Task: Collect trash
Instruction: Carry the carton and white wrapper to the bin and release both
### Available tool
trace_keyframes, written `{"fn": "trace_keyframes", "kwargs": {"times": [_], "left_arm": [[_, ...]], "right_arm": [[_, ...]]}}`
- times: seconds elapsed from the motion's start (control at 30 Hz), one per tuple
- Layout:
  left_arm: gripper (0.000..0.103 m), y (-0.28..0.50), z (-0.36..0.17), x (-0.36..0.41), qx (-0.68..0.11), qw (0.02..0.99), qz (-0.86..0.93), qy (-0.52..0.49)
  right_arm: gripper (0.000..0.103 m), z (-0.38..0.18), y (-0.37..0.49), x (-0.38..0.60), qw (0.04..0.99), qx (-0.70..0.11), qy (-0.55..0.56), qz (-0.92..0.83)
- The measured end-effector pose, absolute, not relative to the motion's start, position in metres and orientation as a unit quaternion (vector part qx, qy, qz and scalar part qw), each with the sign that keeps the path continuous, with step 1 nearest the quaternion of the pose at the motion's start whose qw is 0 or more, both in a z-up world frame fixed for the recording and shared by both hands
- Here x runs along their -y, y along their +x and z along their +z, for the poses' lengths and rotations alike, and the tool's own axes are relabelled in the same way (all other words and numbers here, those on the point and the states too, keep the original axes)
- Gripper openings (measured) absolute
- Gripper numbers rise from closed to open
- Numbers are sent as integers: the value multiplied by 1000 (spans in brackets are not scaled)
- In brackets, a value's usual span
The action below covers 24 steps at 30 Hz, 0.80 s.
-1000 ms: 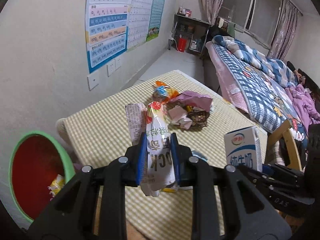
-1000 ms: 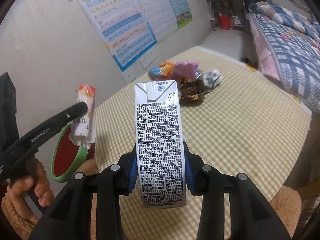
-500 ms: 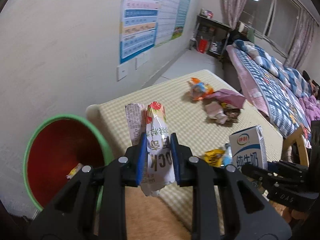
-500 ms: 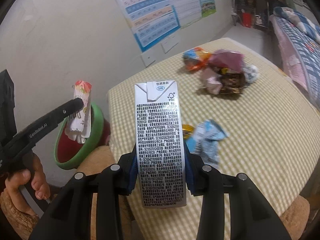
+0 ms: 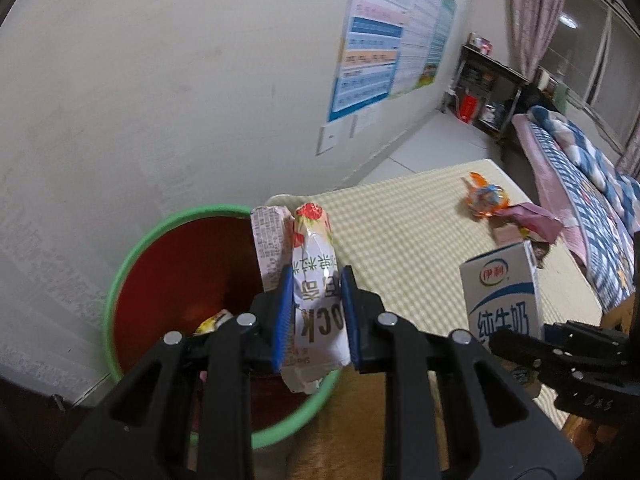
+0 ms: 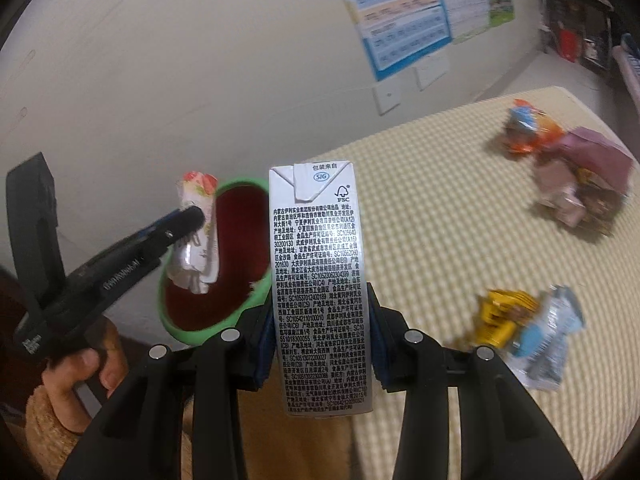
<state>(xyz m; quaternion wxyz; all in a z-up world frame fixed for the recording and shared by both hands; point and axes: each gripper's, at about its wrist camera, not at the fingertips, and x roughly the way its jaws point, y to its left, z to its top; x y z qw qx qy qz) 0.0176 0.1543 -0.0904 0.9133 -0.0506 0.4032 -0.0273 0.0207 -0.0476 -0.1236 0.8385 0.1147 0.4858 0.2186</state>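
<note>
My left gripper [image 5: 314, 312] is shut on a white snack wrapper [image 5: 316, 280] and holds it over the rim of the green bin [image 5: 132, 248] with a red inside. The wrapper [image 6: 198, 232] and the bin [image 6: 200, 328] also show in the right wrist view. My right gripper [image 6: 322, 320] is shut on a white milk carton [image 6: 320, 264], held upright just right of the bin; the carton [image 5: 502, 292] shows in the left wrist view too. A yellow scrap [image 5: 212, 320] lies in the bin.
The checked yellow table [image 6: 432, 208] carries a pile of wrappers [image 6: 572, 168] at the far right and a yellow and blue wrapper pair [image 6: 528, 328] nearer. A wall with posters [image 5: 384, 32] is behind the bin. A bed [image 5: 580, 168] stands beyond the table.
Both grippers have swung left from over the table toward the bin, each keeping its hold. The snack wrapper now hangs over the bin's opening.
</note>
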Motion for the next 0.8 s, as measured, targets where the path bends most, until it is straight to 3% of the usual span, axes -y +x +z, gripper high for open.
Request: {"fn": "trace_keyframes", "kwargs": {"times": [0.8], "left_arm": [[23,17,-152,-229,-475,874,56,-86]], "right_arm": [[38,-150,84,-47,776,-537,156,291]]}}
